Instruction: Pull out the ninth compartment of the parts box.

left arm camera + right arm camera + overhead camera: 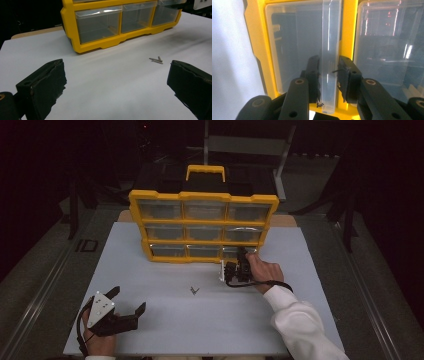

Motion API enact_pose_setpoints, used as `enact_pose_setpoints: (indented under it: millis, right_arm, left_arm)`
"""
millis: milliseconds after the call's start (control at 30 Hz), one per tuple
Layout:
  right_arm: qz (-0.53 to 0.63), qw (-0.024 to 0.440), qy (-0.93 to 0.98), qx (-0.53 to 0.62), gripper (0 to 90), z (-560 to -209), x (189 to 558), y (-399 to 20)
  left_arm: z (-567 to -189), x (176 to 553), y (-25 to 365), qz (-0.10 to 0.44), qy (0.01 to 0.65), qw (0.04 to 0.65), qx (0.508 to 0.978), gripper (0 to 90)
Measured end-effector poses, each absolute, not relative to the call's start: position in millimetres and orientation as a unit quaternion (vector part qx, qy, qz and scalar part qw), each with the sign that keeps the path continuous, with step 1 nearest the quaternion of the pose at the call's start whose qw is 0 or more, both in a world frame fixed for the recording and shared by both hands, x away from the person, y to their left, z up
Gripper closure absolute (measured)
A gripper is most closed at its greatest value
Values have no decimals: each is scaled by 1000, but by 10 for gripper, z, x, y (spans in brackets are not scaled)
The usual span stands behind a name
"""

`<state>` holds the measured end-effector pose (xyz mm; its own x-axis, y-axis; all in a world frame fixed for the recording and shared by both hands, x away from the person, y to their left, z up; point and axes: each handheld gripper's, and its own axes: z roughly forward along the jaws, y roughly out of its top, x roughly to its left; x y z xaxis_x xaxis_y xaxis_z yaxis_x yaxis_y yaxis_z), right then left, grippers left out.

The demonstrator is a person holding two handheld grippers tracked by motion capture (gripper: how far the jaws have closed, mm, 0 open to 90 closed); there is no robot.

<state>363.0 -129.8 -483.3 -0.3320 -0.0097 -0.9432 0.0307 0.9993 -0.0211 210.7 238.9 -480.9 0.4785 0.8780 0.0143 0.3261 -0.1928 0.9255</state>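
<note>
My right tool point(329, 75) had its two jaws around the handle lip of the near-right drawer point(329, 50), one of nine in the yellow organizer point(202, 197). My left tool point(127, 307) rested wide, holding nothing, on the bench point(165, 320). Three small screws point(156, 60) lay mid-bench.

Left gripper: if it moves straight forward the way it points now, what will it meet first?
Probably the small screws on the white table, lying ahead between the open left gripper and the yellow drawer organizer; depth is unclear.
</note>
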Motion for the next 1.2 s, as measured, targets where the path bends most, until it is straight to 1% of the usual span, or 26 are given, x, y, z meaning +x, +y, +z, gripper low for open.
enact_pose_setpoints:
  millis: [133,233,333,1200]
  right_arm:
    - [-18,579,815,8,719,-4841,3633,-1279]
    - [-25,583,812,4,751,-4852,3646,-1270]
    - [-30,583,812,0,759,-4844,3653,-1272]
    - [-28,580,814,-5,763,-4818,3545,-1282]
  left_arm:
    - [-4808,2107,2391,289,421,476,716,22]
    - [-4809,2107,2391,289,421,476,716,22]
    - [-4810,2108,2389,288,421,476,716,22]
    - [-4808,2106,2399,288,423,478,714,23]
